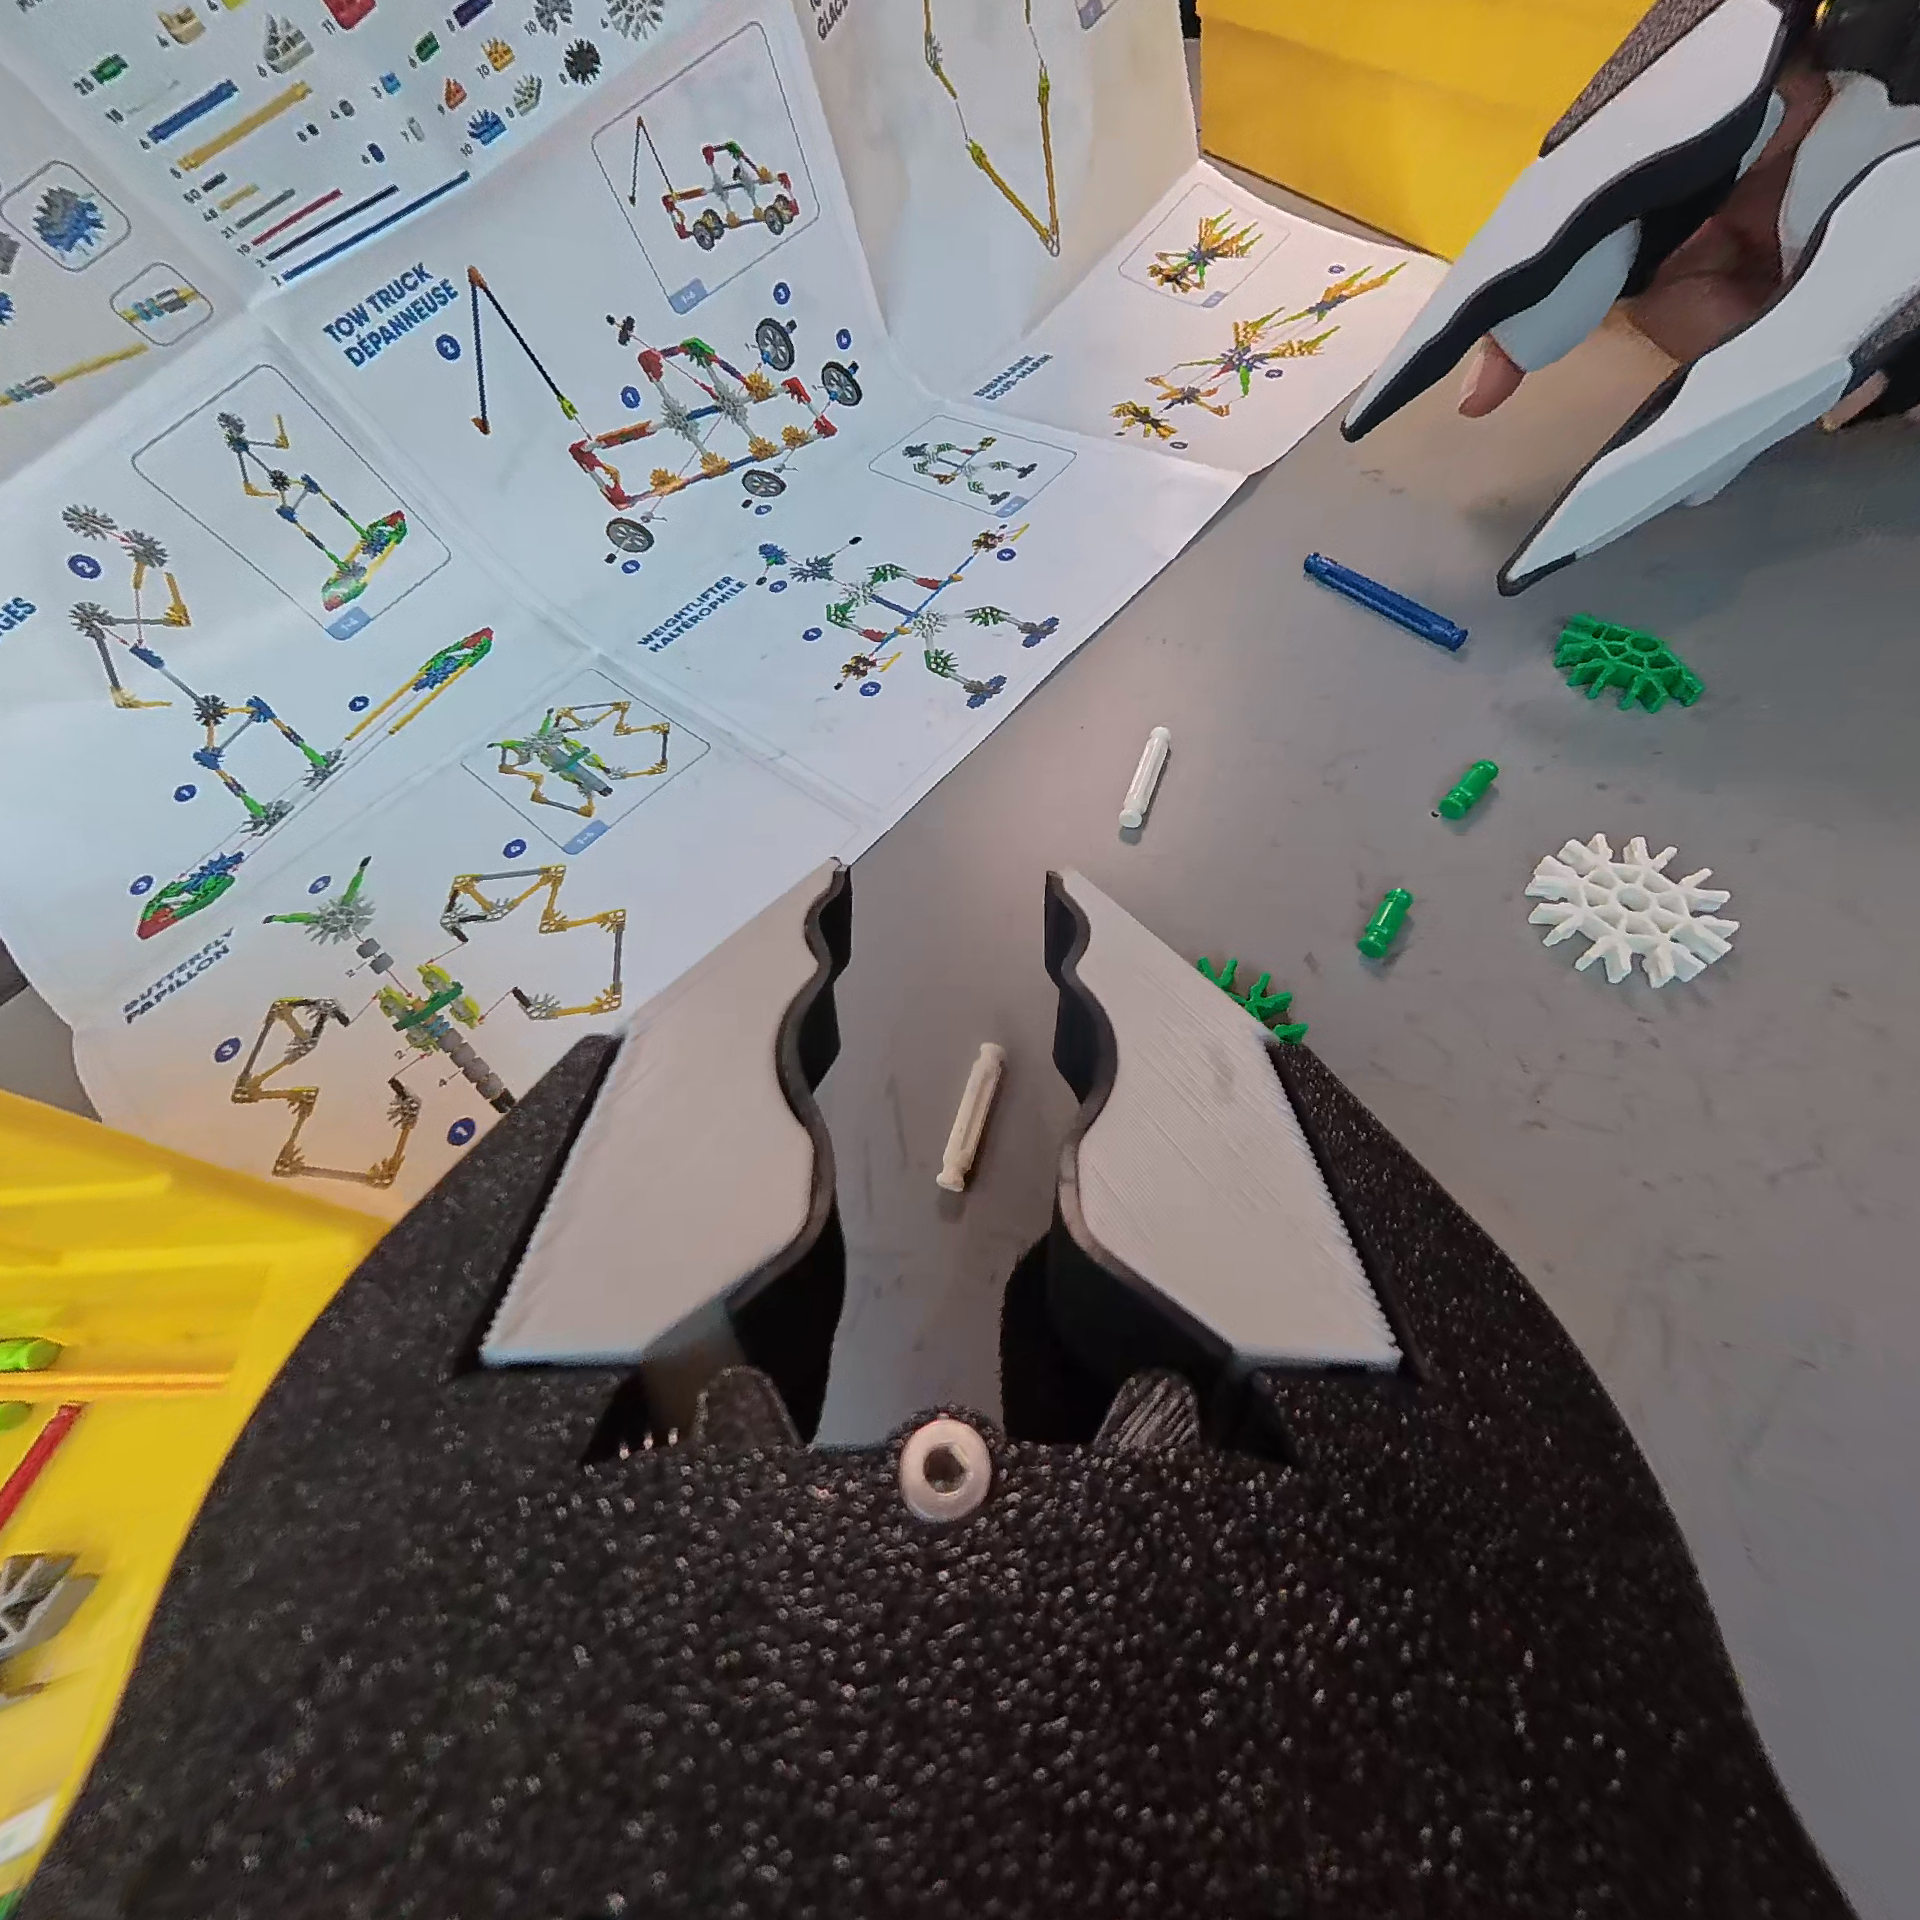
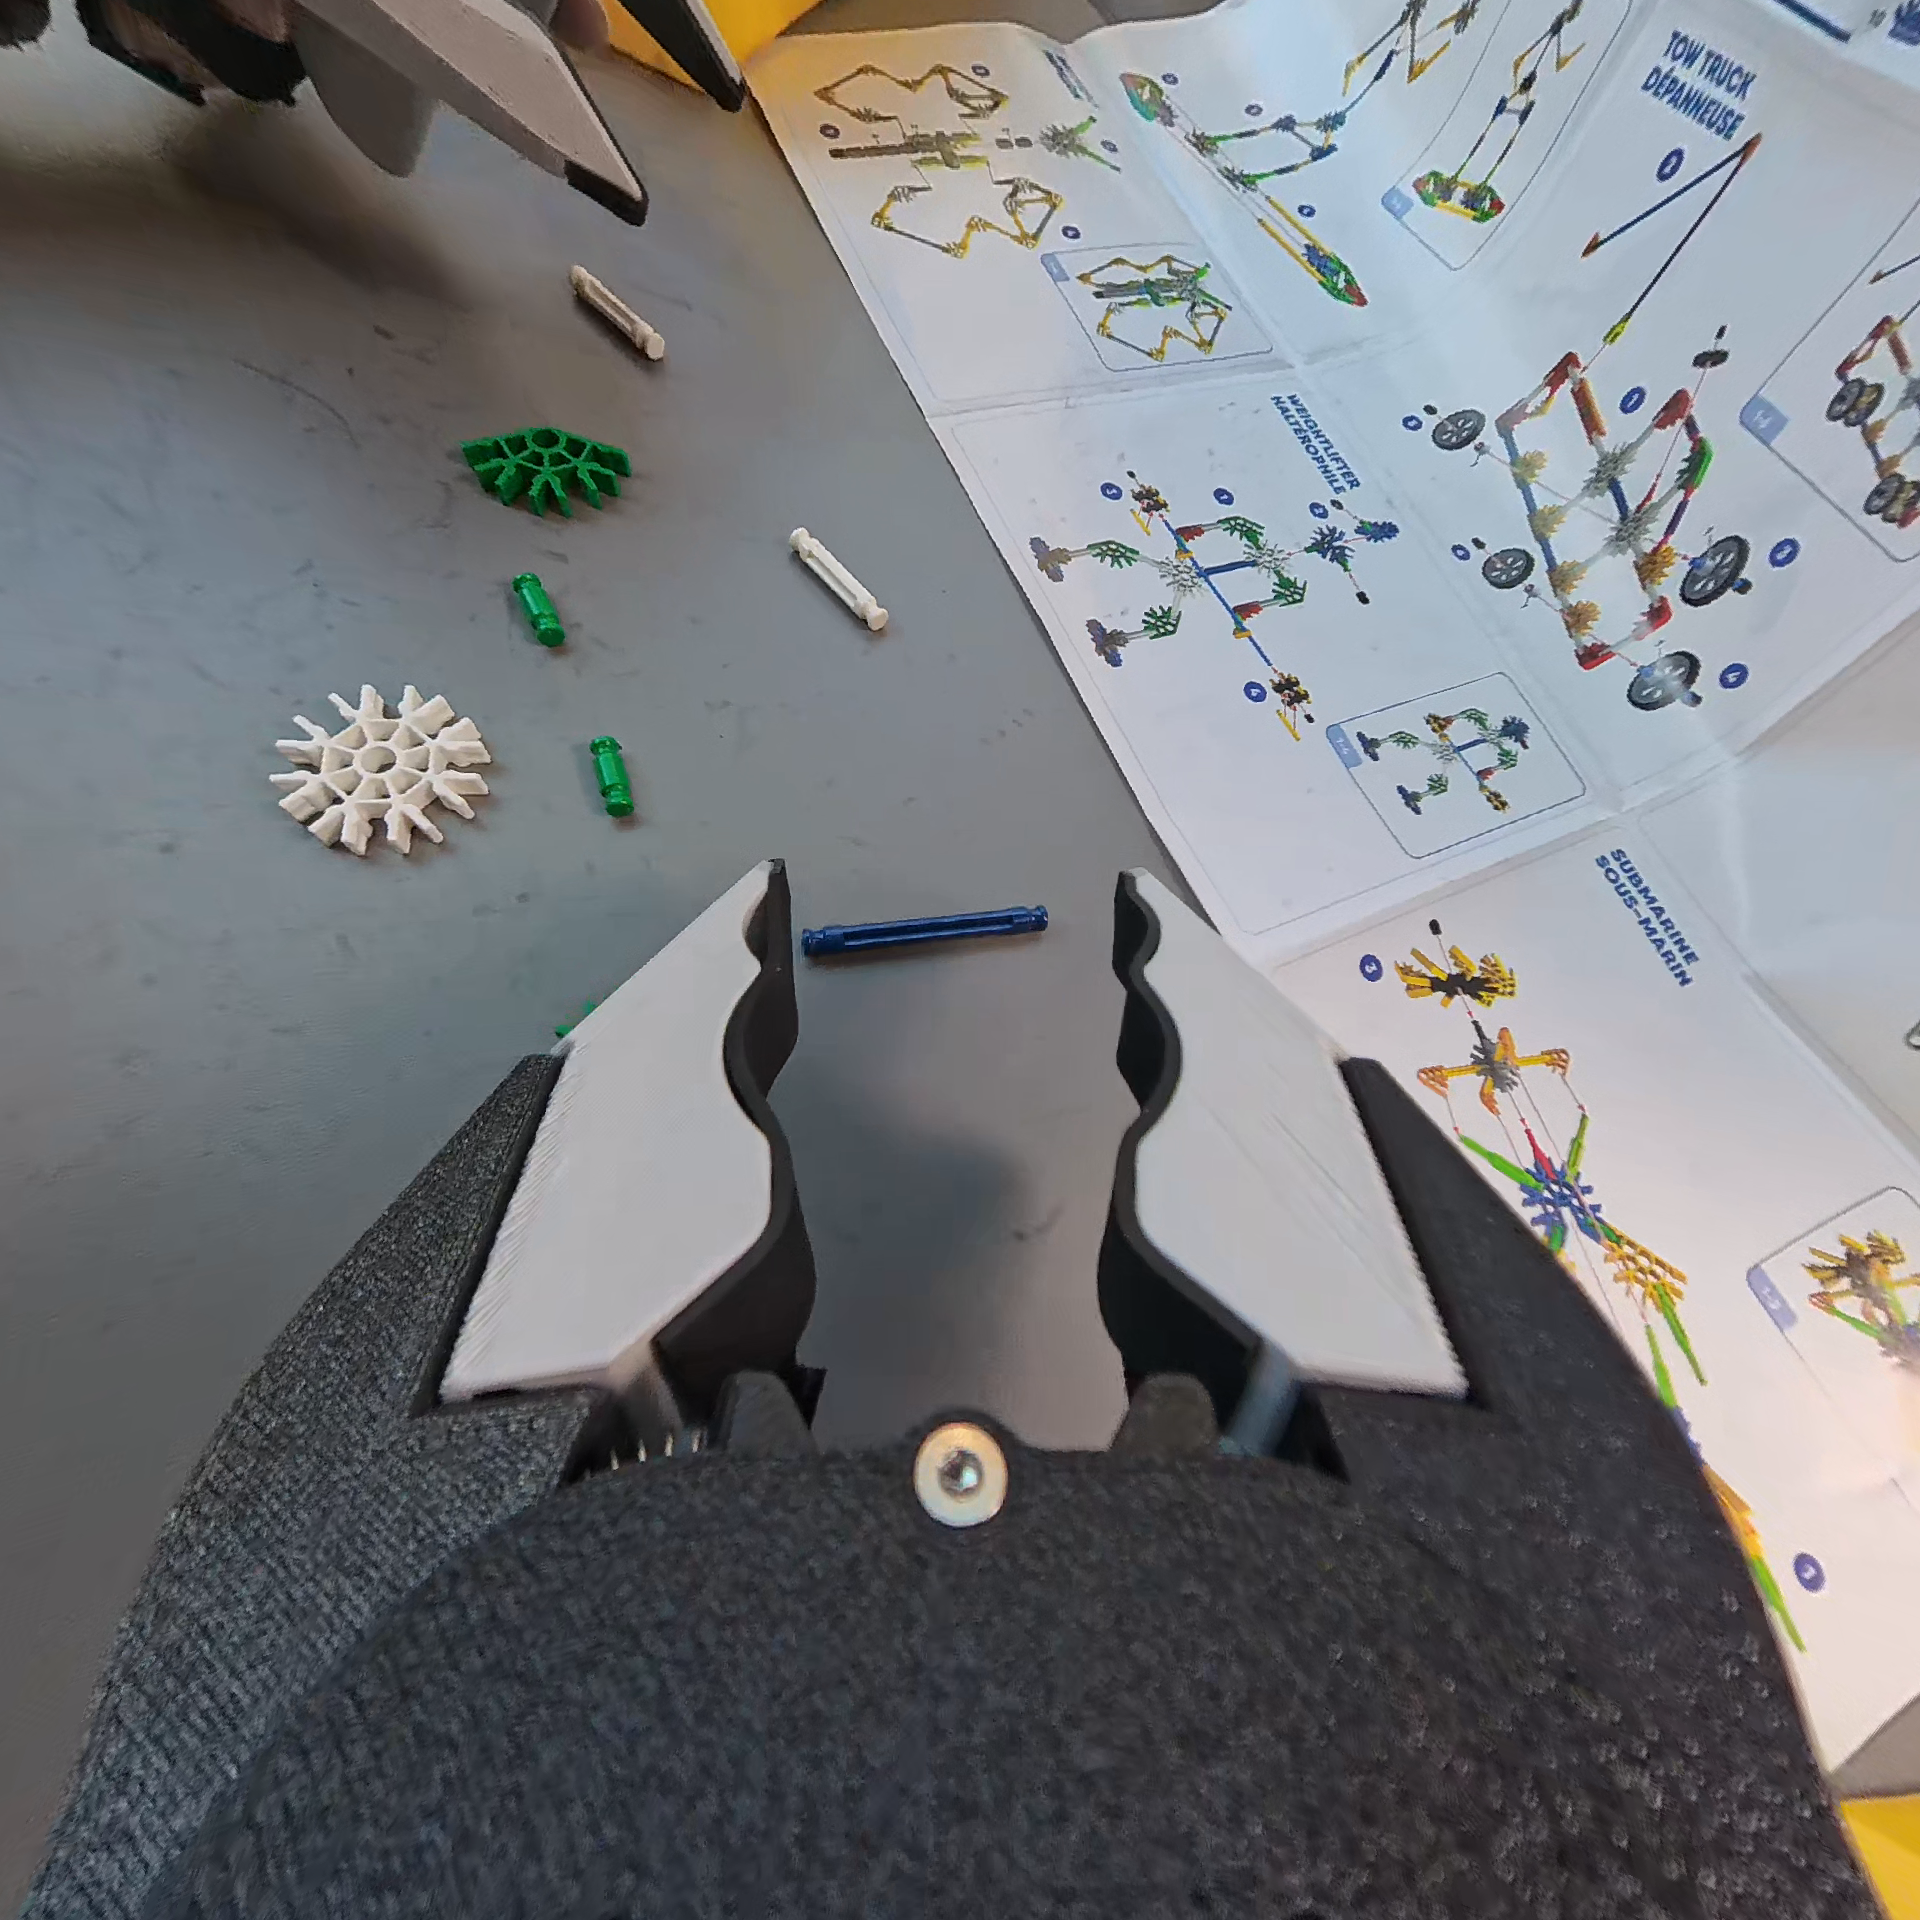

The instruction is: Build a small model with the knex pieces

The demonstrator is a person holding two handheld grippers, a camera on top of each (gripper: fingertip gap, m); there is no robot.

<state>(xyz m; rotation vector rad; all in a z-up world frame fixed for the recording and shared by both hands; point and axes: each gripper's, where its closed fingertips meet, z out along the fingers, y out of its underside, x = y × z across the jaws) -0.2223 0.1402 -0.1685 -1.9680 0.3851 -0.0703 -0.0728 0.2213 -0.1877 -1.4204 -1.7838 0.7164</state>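
1. Left claw (image 1: pixel 943 883): spread moderately wide, holding nothing, hovering low over the grey tabletop (image 1: pixel 1455 1195).
2. Right between its fingers: a short white rod (image 1: pixel 971 1115), flat on the tabletop, touching neither side. Long axis runs roughly along the fingers, tilted a bit to the right at the far end.
3. Further out from the same claw: a second white rod (image 1: pixel 1145 776), two stubby green rods (image 1: pixel 1468 790) (image 1: pixel 1385 922), a white snowflake connector (image 1: pixel 1631 909) and a green fan-shaped connector (image 1: pixel 1628 661). Another green connector (image 1: pixel 1252 1000) peeking out from under the right finger.
4. Right claw (image 2: pixel 949 873): also open wide, empty.
5. Just past its fingertips: a blue rod (image 2: pixel 925 928), lying crosswise to the fingers, so long axis left-to-right across the gap. Nearly spans the opening, not touched by either tip.
6. Nearness: white rod clearly the left claw's, blue rod clearly the right's.
7. Alongside both: an unfolded instruction sheet (image 2: pixel 1455 468) with coloured build diagrams, plus a yellow tray (image 1: pixel 135 1299) at the lower left of the left wrist view with some blurred parts in it.
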